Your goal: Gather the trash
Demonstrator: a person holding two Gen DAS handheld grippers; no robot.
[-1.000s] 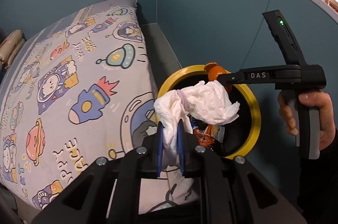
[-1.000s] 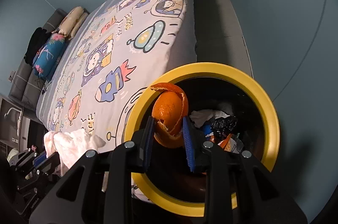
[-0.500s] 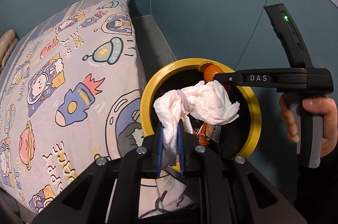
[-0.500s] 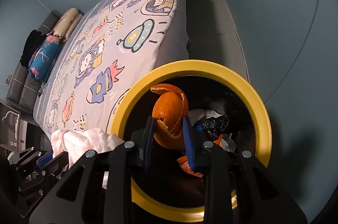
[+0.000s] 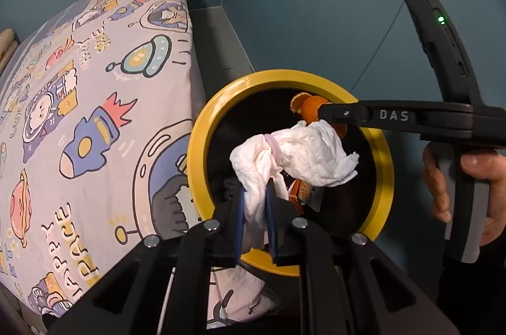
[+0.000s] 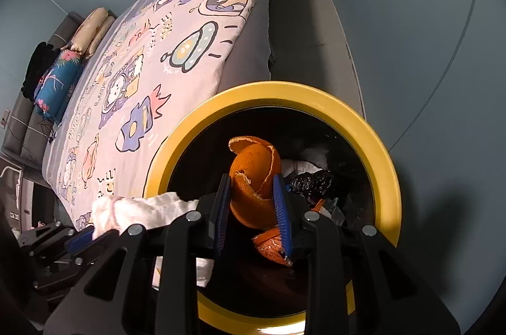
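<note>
A round bin with a yellow rim stands on the floor beside the bed, with wrappers, a black bag and white paper inside. My left gripper is shut on a crumpled white tissue, which hangs over the bin's mouth. My right gripper is shut on a curled piece of orange peel, held just inside the rim. In the left wrist view the right gripper's black arm reaches in from the right. In the right wrist view the tissue shows at lower left, by the rim.
The bed with a cartoon space-print cover fills the left side and touches the bin. Blue-grey walls close in behind and to the right. Pillows and dark clothes lie at the bed's far end. A person's hand holds the right gripper's handle.
Both grippers have come down and closer to the bin. The tissue has moved from beside the rim to over the bin's mouth. The peel has sunk a little inside the rim. Both grips are unchanged.
</note>
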